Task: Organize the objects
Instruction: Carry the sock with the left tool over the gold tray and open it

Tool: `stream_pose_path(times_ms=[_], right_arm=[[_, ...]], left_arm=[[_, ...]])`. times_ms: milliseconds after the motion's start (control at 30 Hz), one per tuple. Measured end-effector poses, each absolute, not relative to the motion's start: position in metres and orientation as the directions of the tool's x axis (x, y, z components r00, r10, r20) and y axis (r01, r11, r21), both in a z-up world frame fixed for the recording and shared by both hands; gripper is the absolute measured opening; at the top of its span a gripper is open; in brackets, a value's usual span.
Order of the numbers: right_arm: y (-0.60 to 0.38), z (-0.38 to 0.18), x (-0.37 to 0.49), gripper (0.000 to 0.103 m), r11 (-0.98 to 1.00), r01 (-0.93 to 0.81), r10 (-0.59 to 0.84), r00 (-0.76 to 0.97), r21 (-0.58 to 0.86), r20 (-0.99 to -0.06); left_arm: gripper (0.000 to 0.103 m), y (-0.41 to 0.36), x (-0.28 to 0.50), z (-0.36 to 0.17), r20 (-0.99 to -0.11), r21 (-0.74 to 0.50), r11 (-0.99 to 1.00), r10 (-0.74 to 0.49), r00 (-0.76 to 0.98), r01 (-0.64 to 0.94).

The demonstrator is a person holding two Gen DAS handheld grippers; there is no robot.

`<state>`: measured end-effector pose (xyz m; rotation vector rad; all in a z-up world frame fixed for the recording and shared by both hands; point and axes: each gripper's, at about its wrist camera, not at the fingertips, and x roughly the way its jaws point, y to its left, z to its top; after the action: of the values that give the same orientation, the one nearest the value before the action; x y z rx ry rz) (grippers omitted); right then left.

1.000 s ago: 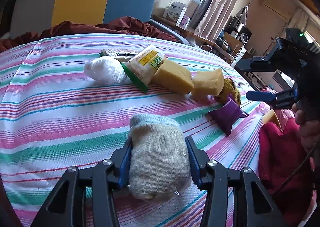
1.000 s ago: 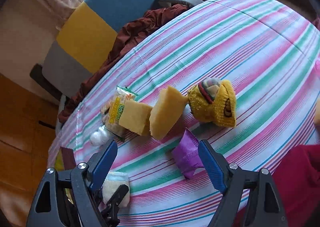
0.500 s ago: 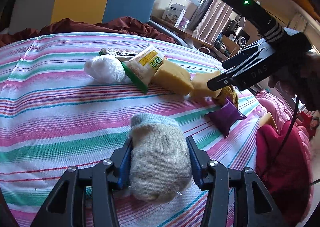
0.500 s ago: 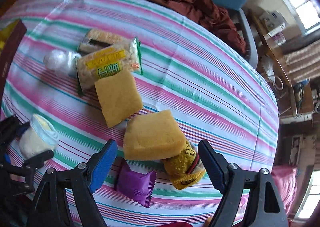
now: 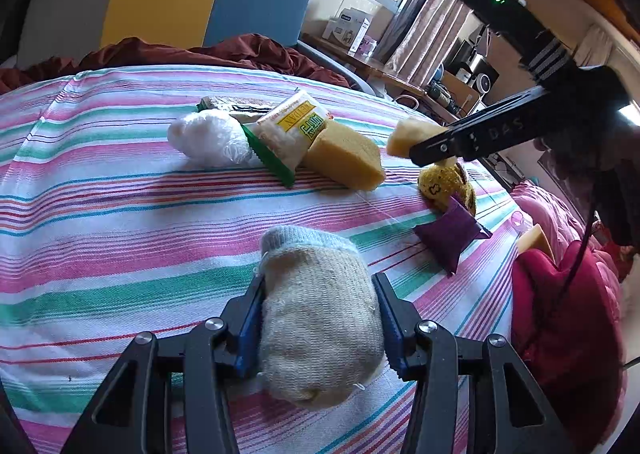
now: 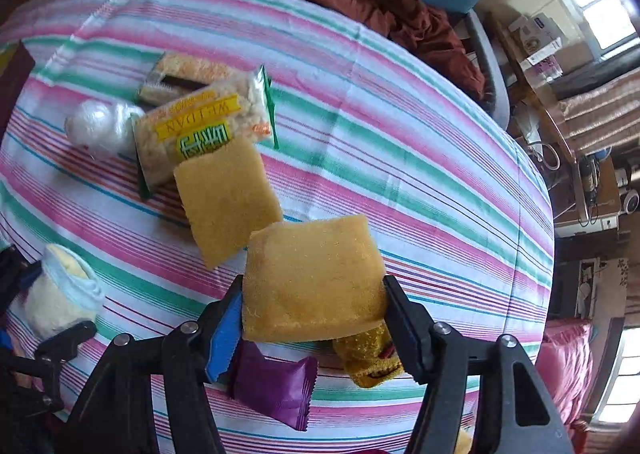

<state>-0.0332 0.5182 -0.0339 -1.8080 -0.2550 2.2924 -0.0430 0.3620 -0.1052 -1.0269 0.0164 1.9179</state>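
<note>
purple packet (image 6: pixel 274 384) under sponge (image 6: pixel 310 278), seen only from right wrist.

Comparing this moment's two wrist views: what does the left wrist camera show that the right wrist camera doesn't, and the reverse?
Only the left wrist view: the right gripper's black body from outside, and a red garment at the bed's edge.

Only the right wrist view: the right gripper, jaws closing with a yellow sponge between them, and the whole flat face of the second sponge.

Both: the left gripper clamping a cream sock, the purple packet, the snack bag, the yellow knitted toy, the striped sheet.
</note>
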Motion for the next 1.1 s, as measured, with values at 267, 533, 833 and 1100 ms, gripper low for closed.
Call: stream_pose_path(times_ms=[267,533,833,1100], right_arm=[[0.489,-0.023,-0.005,0.066,-0.975,-0.22,0.076,-0.415,0.019,-0.906],[0.457,-0.062,-0.008,0.066,-0.968,-0.171,-0.097,-0.42,0.183,-0.903],[0.456,-0.064,-0.009,0.066,-0.964,-0.177,-0.11,-0.42,0.2,-0.901],[0.452,-0.059,-0.008,0.066,-0.966,-0.157,-0.114,-0.447,0.203,-0.887]], left_arm=[[0.049,0.35,-0.031,-0.093,-0.714,-0.317,-0.619,0.654,-0.249,-0.719],[0.049,0.296,-0.015,-0.064,-0.725,-0.258,-0.684,0.604,-0.332,-0.682],[0.049,0.241,-0.022,-0.032,-0.706,-0.23,-0.754,0.564,-0.428,-0.615],[0.049,0.133,-0.084,-0.01,-0.722,-0.26,-0.882,0.447,-0.528,-0.393]])
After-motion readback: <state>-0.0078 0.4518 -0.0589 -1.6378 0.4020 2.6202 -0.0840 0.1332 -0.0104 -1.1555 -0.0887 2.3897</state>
